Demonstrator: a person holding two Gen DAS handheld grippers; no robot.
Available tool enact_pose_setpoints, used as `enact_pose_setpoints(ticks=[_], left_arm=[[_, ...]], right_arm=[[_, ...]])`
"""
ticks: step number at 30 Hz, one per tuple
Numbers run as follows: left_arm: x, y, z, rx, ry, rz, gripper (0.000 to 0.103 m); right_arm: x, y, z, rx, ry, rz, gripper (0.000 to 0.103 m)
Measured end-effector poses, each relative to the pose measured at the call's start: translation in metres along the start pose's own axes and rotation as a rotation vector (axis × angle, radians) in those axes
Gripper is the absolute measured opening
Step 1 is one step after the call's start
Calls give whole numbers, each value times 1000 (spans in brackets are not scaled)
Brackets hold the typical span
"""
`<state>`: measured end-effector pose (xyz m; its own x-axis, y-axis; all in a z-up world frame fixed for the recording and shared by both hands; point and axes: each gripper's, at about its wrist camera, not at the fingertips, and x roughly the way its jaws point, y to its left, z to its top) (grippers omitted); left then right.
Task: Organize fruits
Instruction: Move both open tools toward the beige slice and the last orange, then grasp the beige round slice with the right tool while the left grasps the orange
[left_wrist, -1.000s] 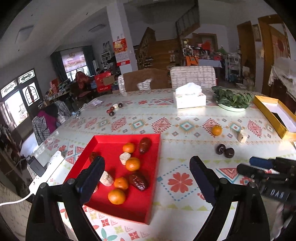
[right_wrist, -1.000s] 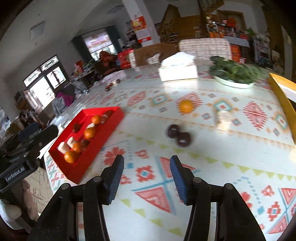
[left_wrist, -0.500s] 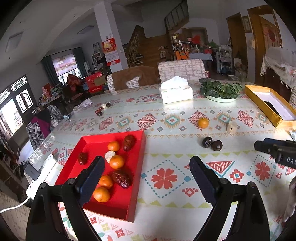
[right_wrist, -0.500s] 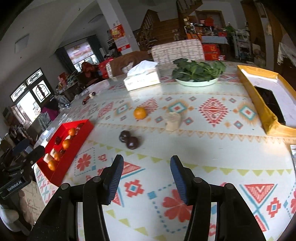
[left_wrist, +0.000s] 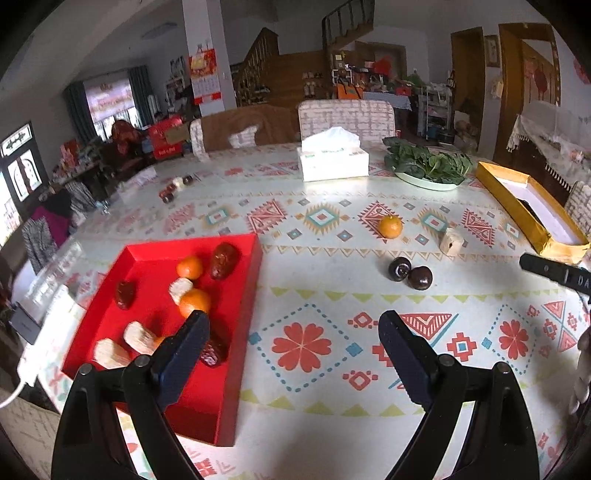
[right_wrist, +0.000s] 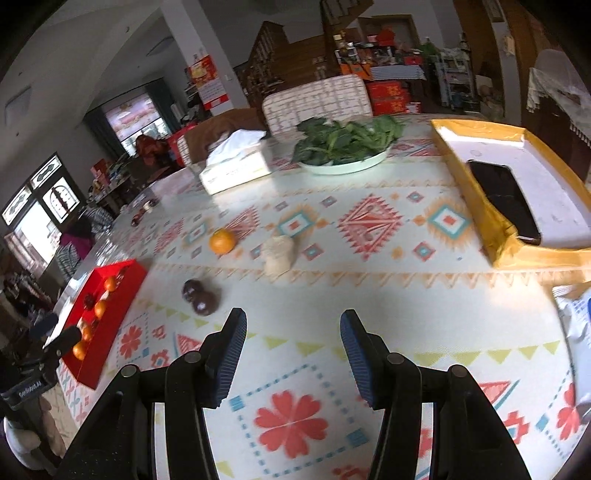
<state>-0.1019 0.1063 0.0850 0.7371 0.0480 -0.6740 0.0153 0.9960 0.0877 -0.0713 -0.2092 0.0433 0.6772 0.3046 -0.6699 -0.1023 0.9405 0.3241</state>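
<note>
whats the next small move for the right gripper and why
Probably ease the right gripper forward and left toward the two dark fruits. Its jaws stand open and empty, those fruits are the nearest loose ones, and the red tray already holds the others.

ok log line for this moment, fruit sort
left gripper: open, empty | right gripper: open, empty | red tray: part filled | loose on table: orange, two dark fruits

Ahead of our left gripper (left_wrist: 291, 334): bare patterned tablecloth (left_wrist: 317, 325).
Left side: shallow red rectangular tray (left_wrist: 242, 295) blocks us.
Farther on: two dark round fruits (left_wrist: 410, 273) touching, in our path.
</note>
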Motion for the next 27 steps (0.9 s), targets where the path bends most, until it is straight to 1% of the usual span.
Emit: enact_pose_setpoints(ticks=[3,7,10,12,15,18,20,24,25,27], left_arm=[[9,2,-1,-18,19,-37,92],[20,1,-1,-46,48,-122,92],[28,-3,1,-50,64,-159,92],[33,-6,5,-47,72,-180,92],[41,-8,19,-44,77,-203,92],[53,-9,40,-58,63,-220,92],[67,-12,56,-69,64,-228,92],[107,-28,83,-77,94,-247,92],[116,-33,87,-72,105,-242,92],[134,-45,94,-50,127,-246,92]], right_arm=[[0,-9,9,25,-5,-10,58],[13,-15,24,62,17,0,58],[32,-9,34,85,45,37,58],[50,0,40,82,67,47,58],[75,17,47,45,96,27,58],[94,31,48,-6,109,-25,58],[101,34,48,-17,118,-37,58],[111,32,45,-21,134,-53,58],[112,29,44,-22,134,-61,56],[113,29,46,-32,128,-71,44]])
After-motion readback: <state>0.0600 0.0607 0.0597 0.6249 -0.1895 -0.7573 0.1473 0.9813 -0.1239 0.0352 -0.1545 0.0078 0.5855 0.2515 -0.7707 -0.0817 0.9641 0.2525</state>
